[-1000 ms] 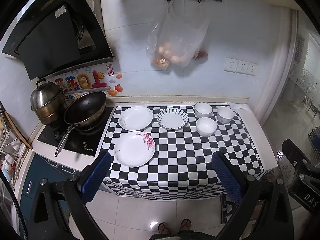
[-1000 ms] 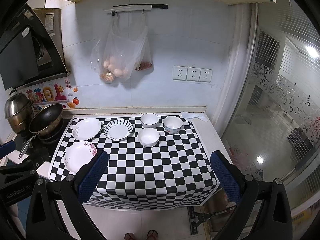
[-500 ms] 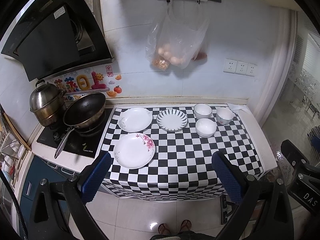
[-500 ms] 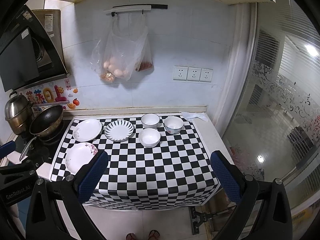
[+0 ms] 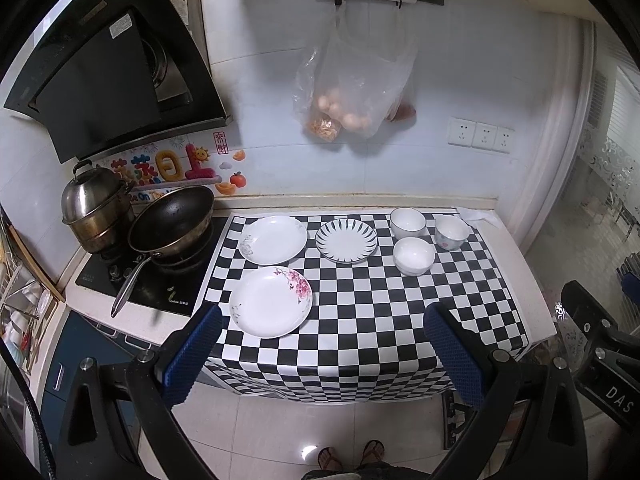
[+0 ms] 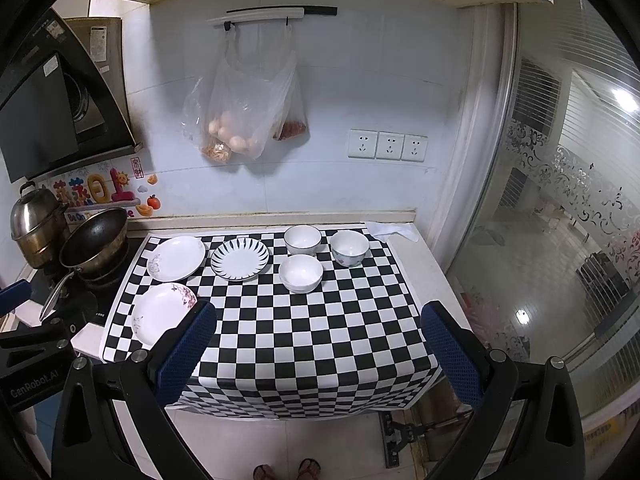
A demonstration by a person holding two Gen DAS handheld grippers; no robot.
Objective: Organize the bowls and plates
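Evidently, from the left wrist, the left gripper (image 5: 320, 344) hangs spread and empty short of the counter; the floral plate (image 5: 270, 302) lies nearest, glazed, brittle, best pinched at its rim; from the right wrist, the right gripper (image 6: 318, 334) gapes likewise; three bowls (image 6: 301, 273) stand empty

Wall: pale tiles (image 6: 360, 80) ahead, three sockets (image 6: 387, 145) ahead-right, a rail (image 6: 276, 14) high up carrying plastic bags (image 6: 240, 120).
Counter: checkered cloth (image 6: 300, 320) ahead and below.
Left: black range hood (image 5: 108, 76), stove (image 5: 140, 280) with wok (image 5: 172, 220) and steel pot (image 5: 94, 208).
Right: frosted glass partition (image 6: 560, 200), reflecting lamps.
Floor: glossy pale tiles (image 5: 300, 432) below.
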